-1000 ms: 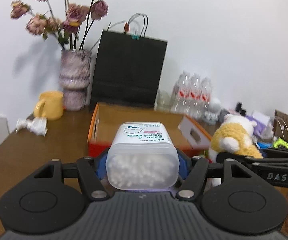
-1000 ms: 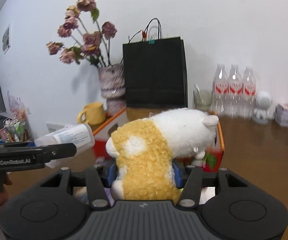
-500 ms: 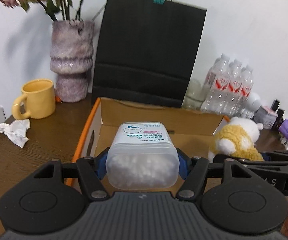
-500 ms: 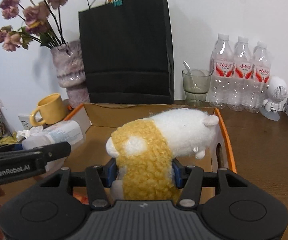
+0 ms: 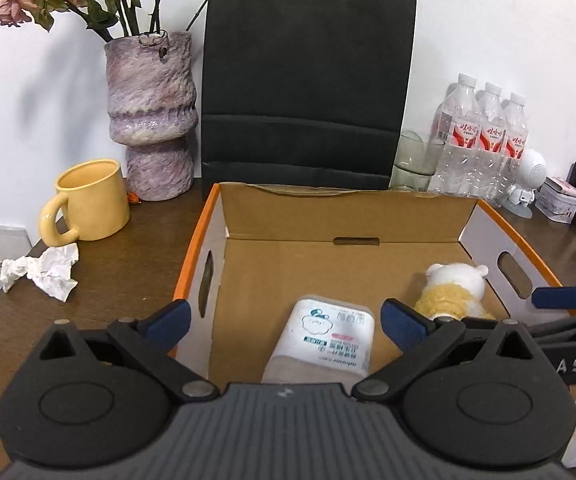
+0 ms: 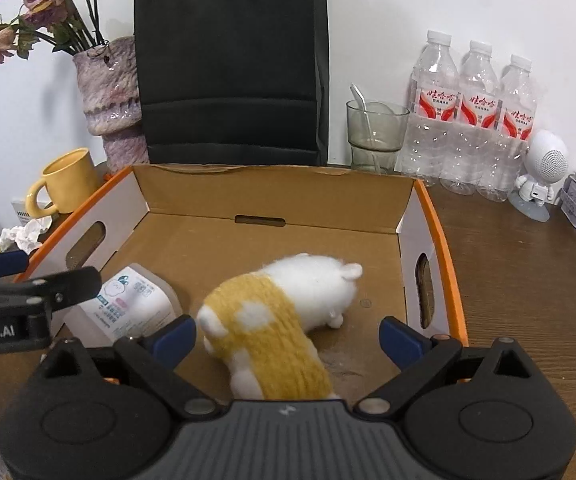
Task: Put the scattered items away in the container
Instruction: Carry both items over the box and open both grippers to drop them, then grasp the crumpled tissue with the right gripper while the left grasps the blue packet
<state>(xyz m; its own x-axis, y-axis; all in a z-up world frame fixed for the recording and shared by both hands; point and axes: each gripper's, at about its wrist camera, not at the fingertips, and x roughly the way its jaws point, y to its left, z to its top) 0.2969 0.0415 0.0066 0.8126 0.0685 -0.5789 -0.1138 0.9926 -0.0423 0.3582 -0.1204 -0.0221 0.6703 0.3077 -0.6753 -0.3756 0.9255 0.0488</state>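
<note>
- Hovering over the cardboard box (image 5: 339,216), the left tongs (image 5: 284,322) and right tongs (image 6: 288,338) both stand spread wide, holding nothing.
- The cotton-swab tub (image 5: 329,340) lies inside the box; likely light, stiff and slick, best pinched across its flat sides.
- The plush toy (image 6: 284,312) lies beside it in the box: soft, squeezable mid-body.

Matt brown cardboard box (image 6: 272,190) with glossy orange rim, fuzzy knitted plush toy (image 6: 272,320), smooth translucent plastic tub (image 5: 327,340), dark grained wood table (image 6: 527,280), matt black paper bag (image 5: 307,80), glossy yellow ceramic mug (image 5: 92,200), rough mottled vase (image 5: 152,112), crumpled tissue (image 5: 44,272), clear plastic bottles (image 6: 471,120).
</note>
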